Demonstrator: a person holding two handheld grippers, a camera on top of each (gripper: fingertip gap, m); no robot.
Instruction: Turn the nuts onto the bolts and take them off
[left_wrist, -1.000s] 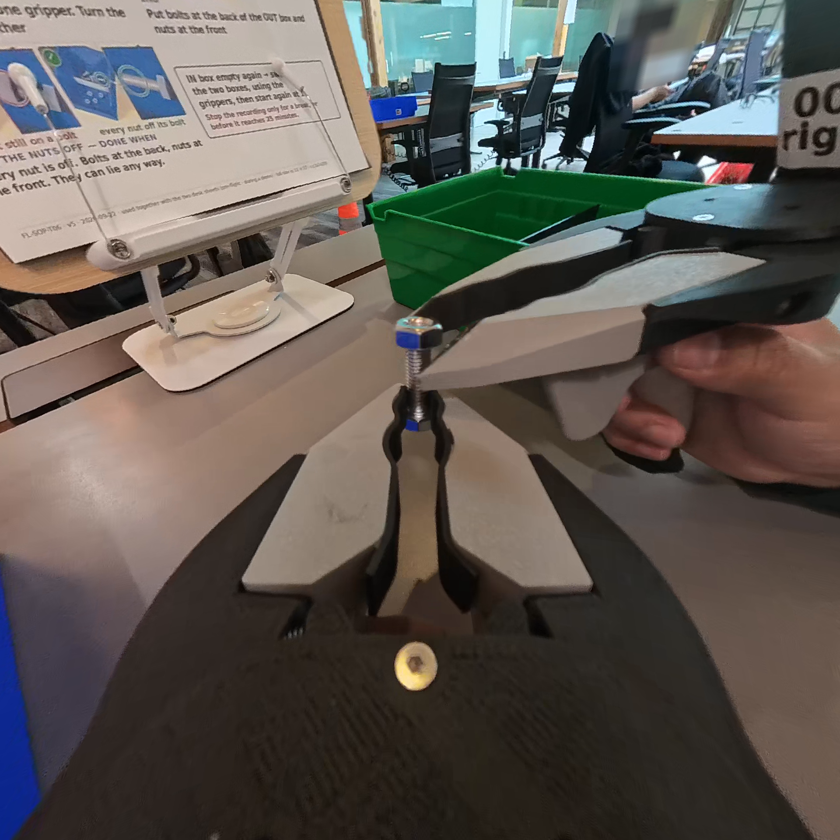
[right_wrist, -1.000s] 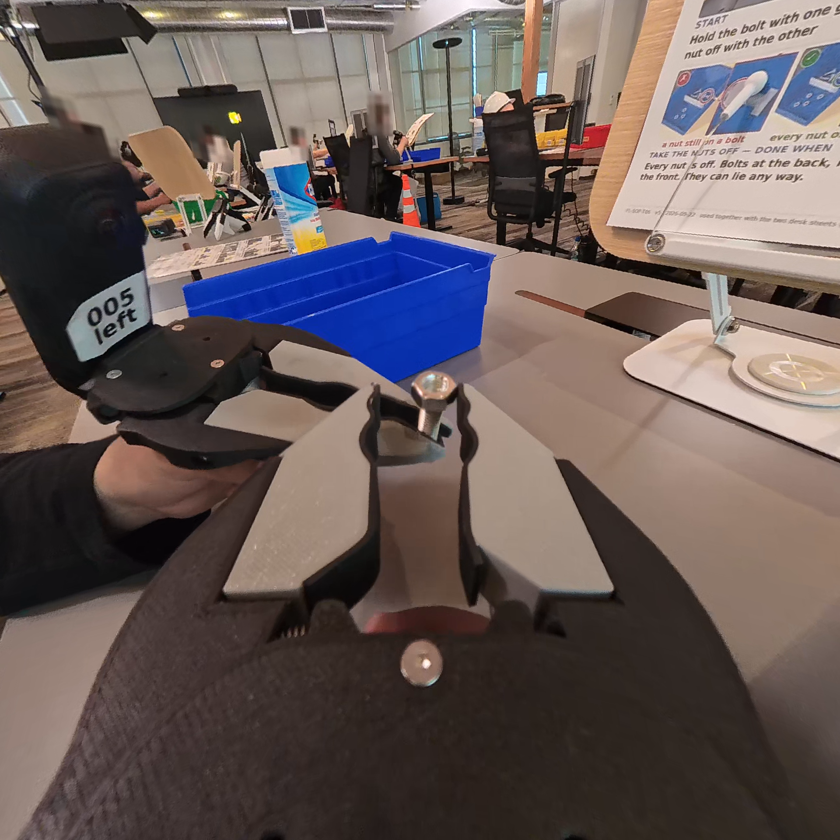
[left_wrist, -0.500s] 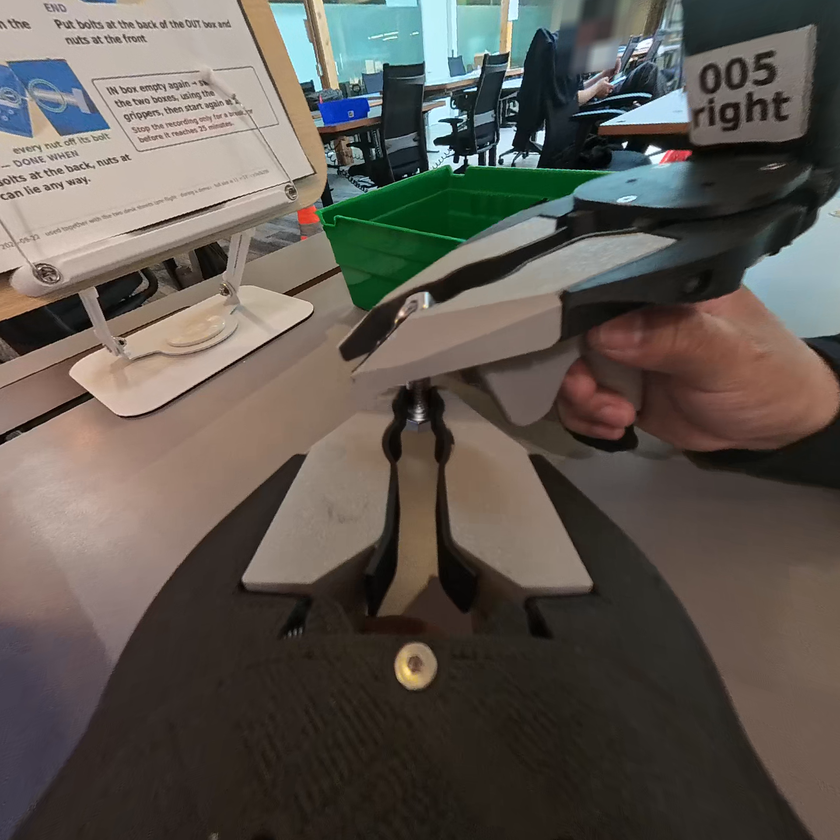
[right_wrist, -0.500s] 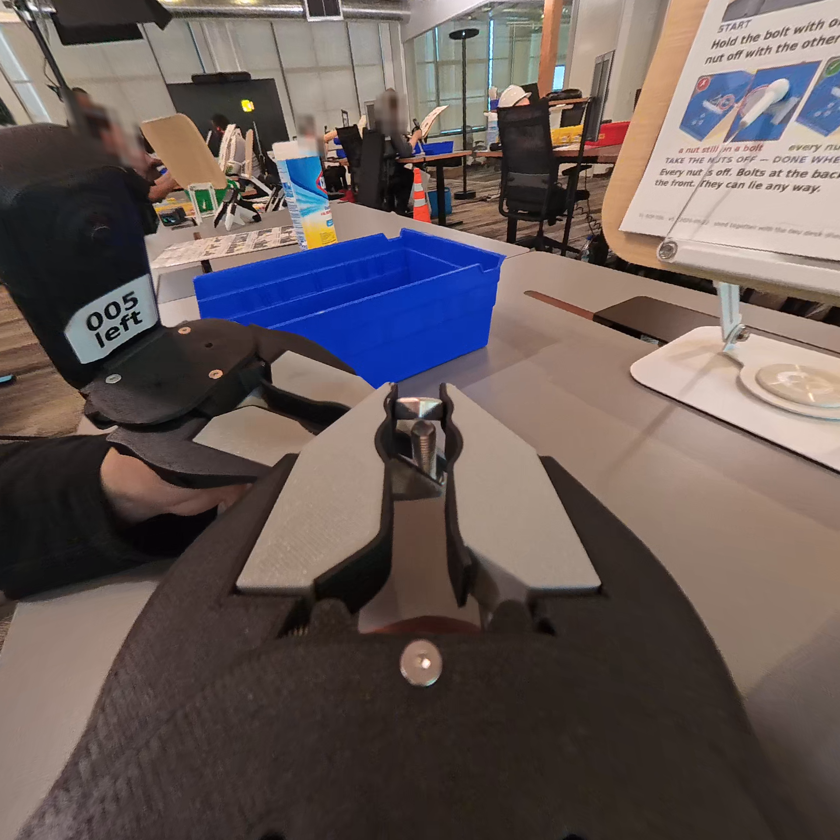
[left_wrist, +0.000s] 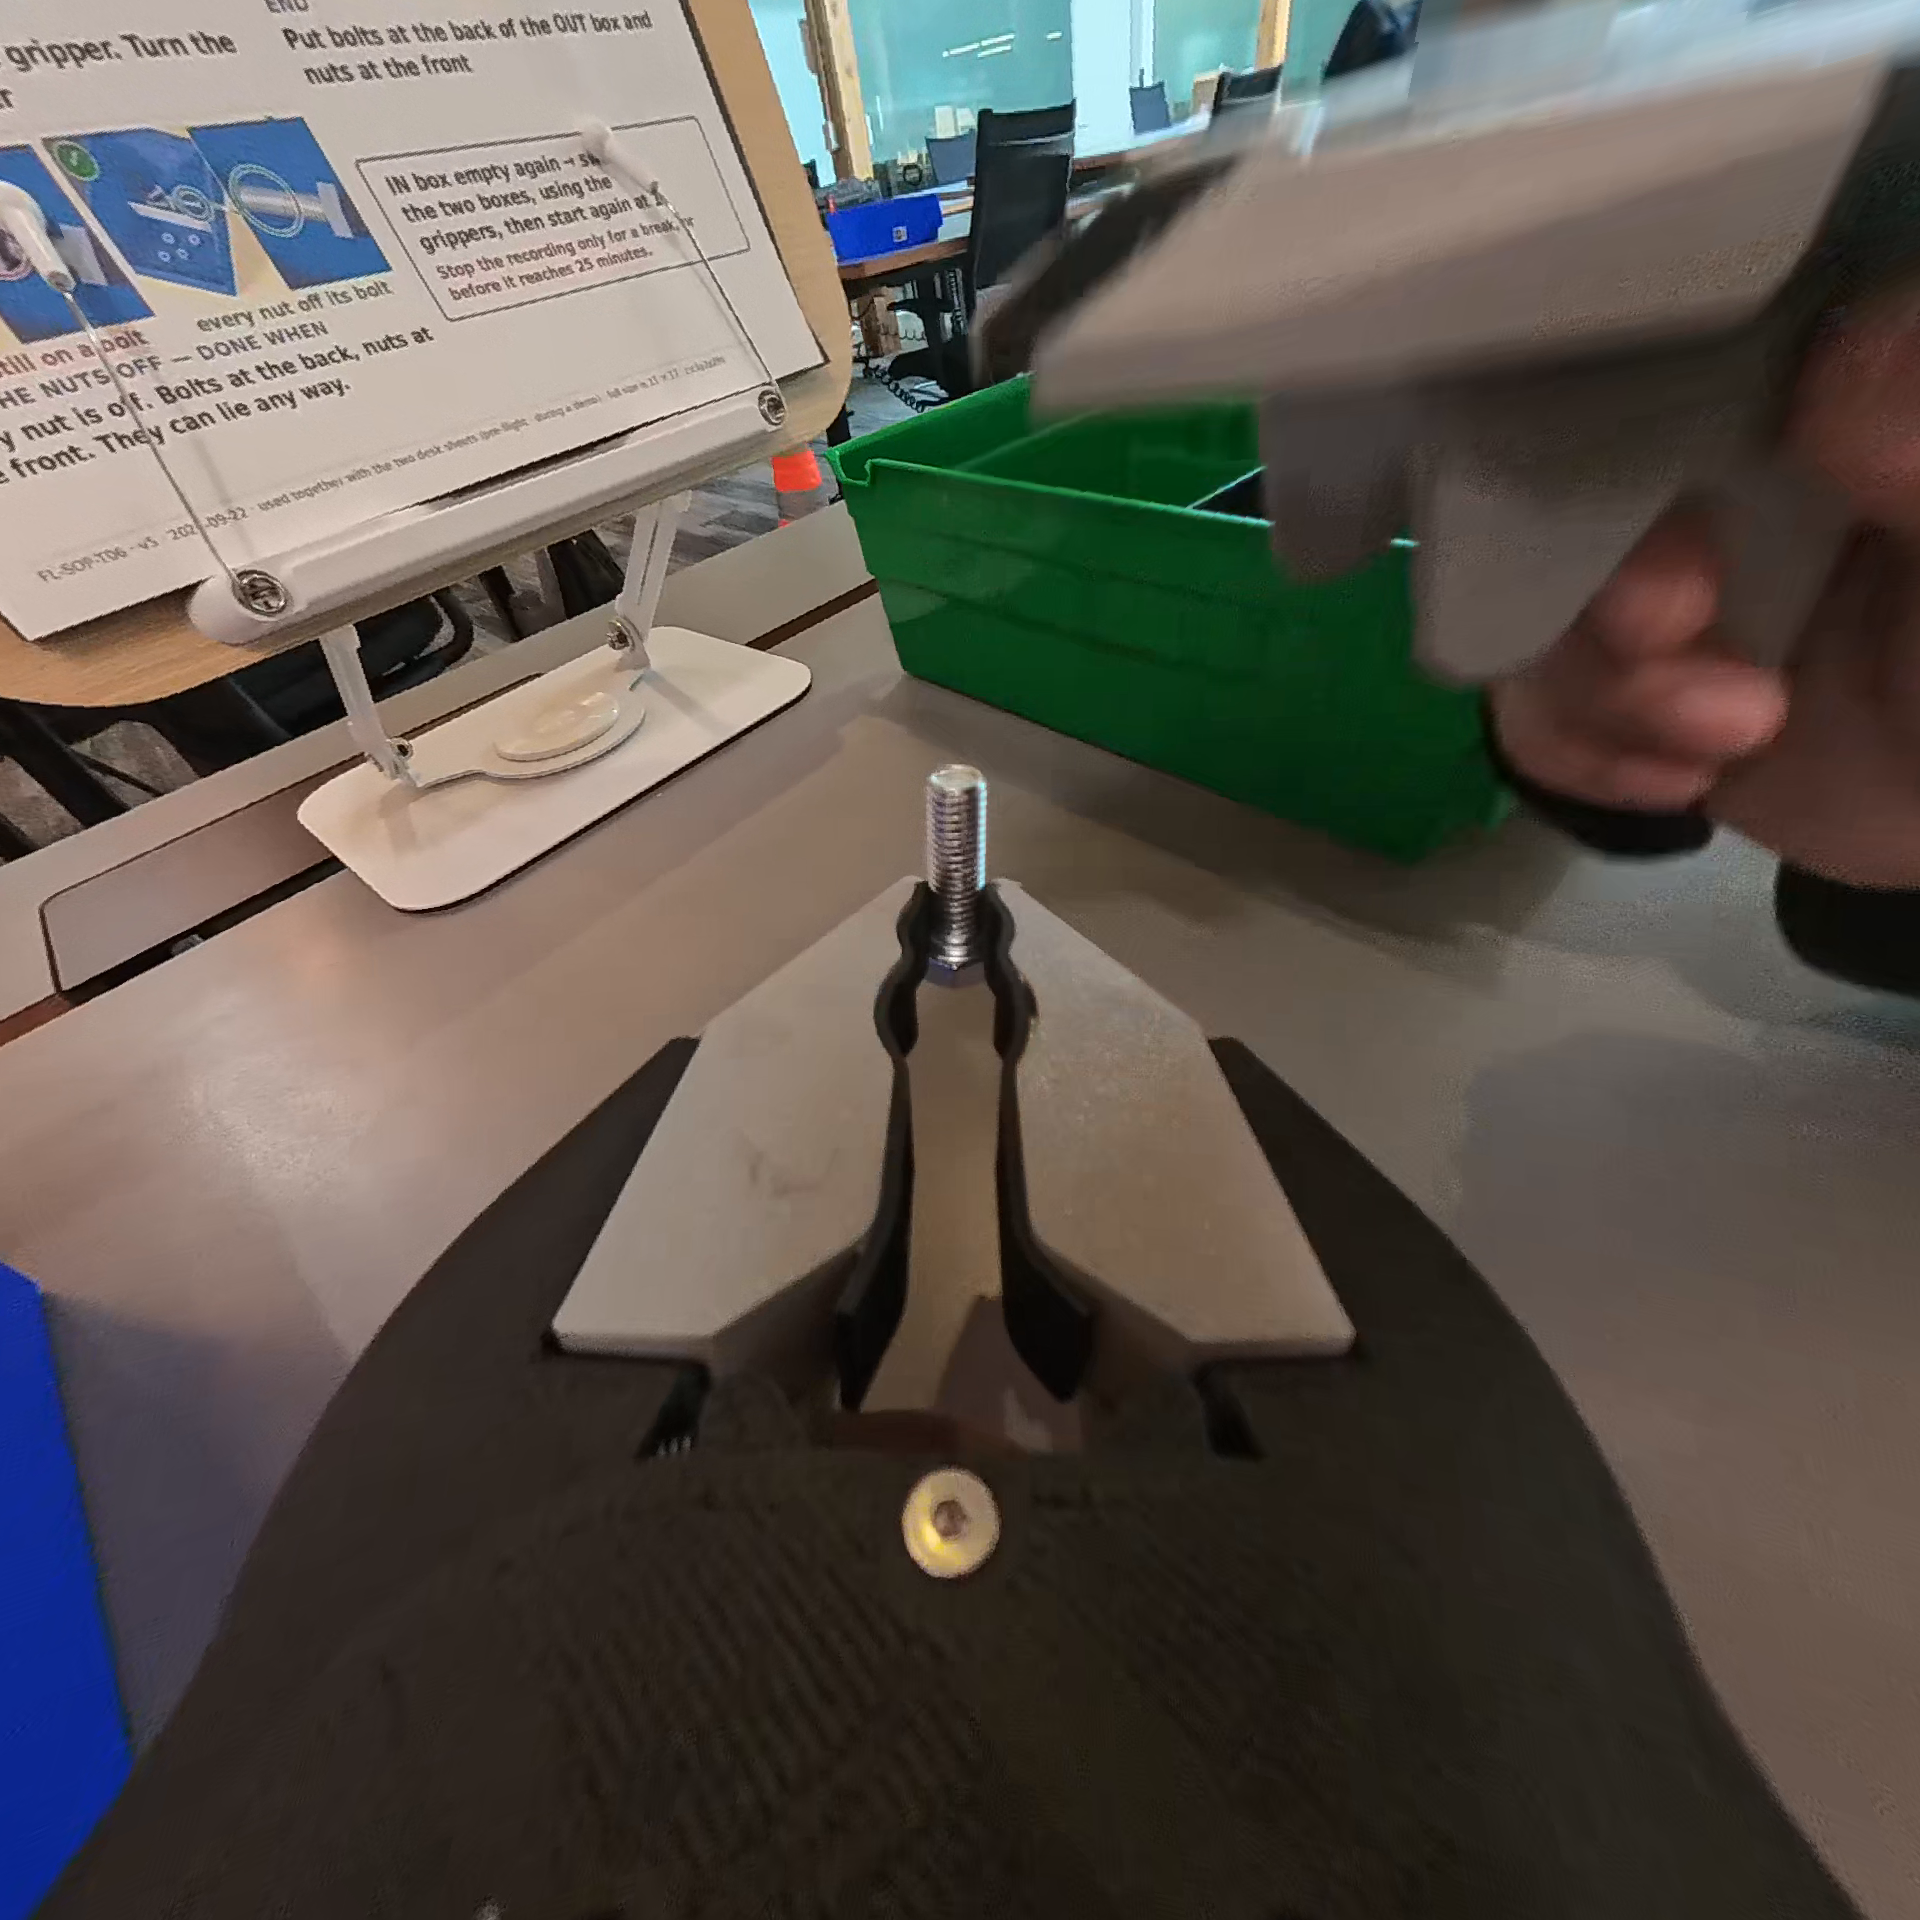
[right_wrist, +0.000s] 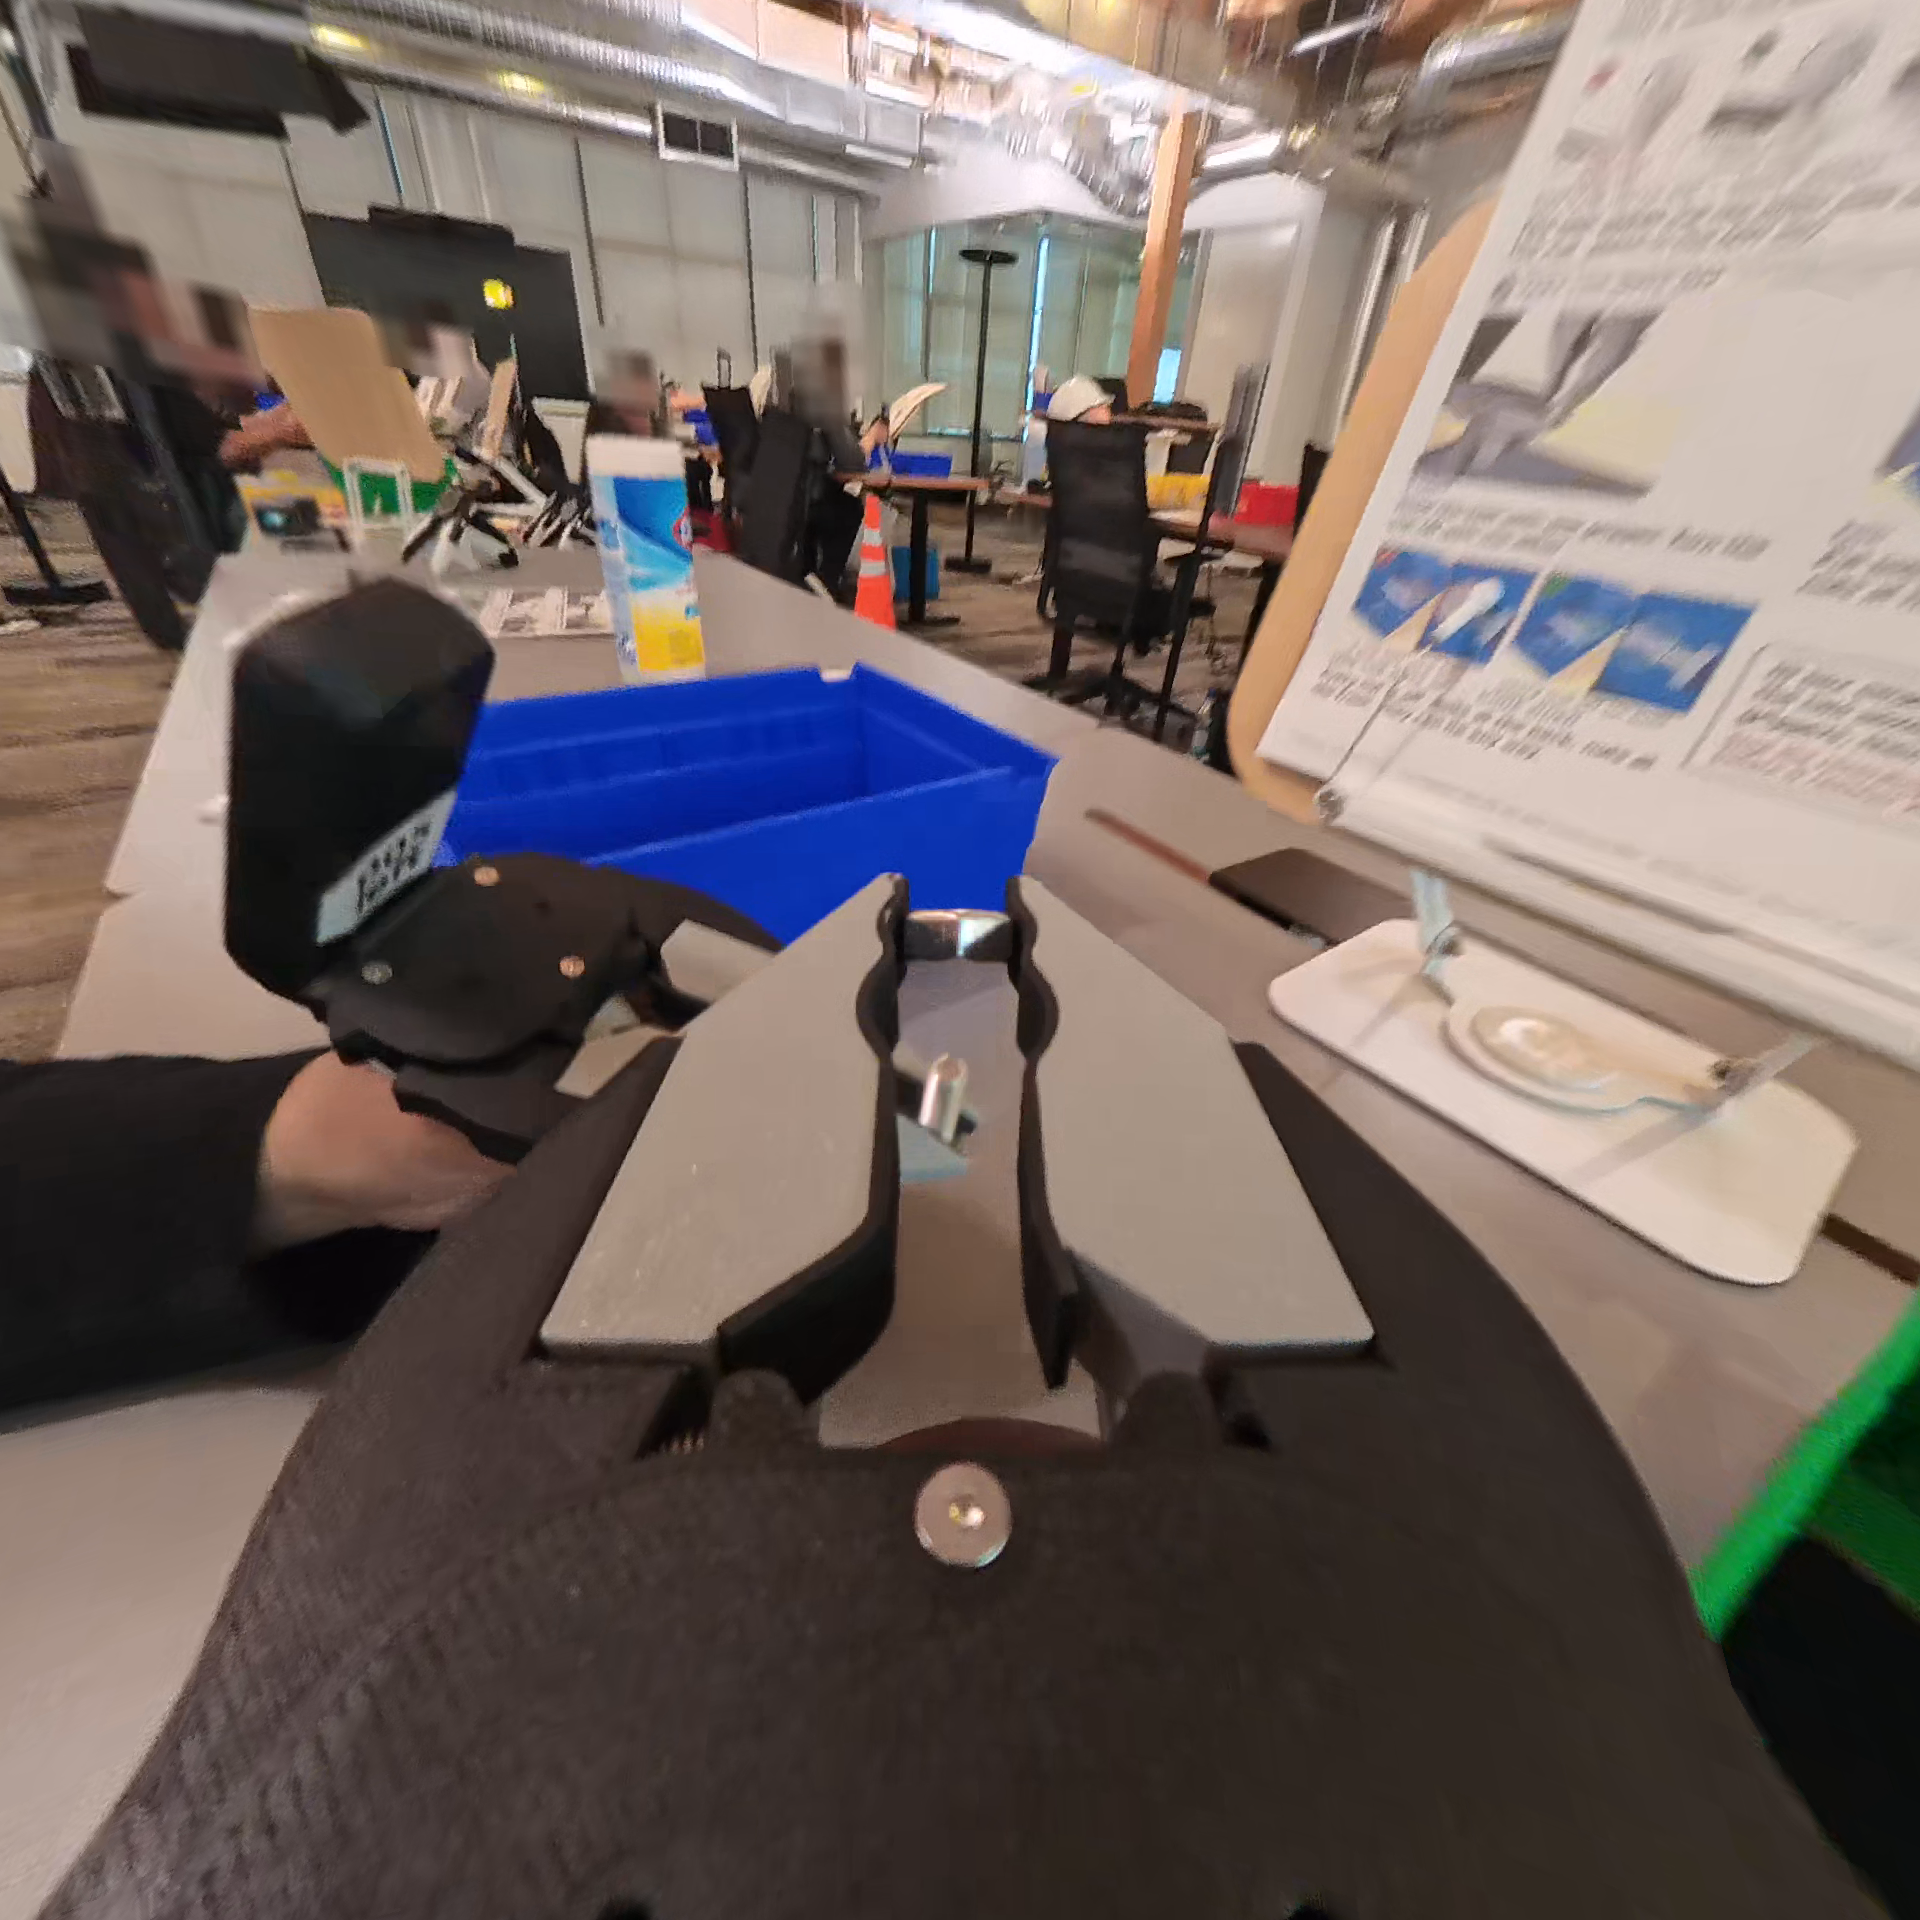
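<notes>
left gripper (left_wrist: 954, 935) clamps bolt (left_wrist: 956, 831) by its head end, threads upright & bare, above mid tabletop (left_wrist: 1558, 1195). right gripper (right_wrist: 958, 930) pinches hex nut (right_wrist: 958, 933) at its tips, raised clear of bolt, near green bin (left_wrist: 1143, 603).

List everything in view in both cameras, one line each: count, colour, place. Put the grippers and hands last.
bolt: 1, silver, upright in the left gripper, thread bare
nut: 1, silver, between the right gripper's tips
green bin: 1, green, on the table behind the bolt
blue bin: 1, blue, on the table beyond the left gripper
sheet stand: 1, white, holds a printed sheet, back of table
table: 1, grey, under everything
canister: 1, blue and yellow, behind the blue bin
left gripper: 1, black and grey, shut on the bolt
right gripper: 1, black and grey, shut on the nut
hands: 2, one on each gripper
</notes>
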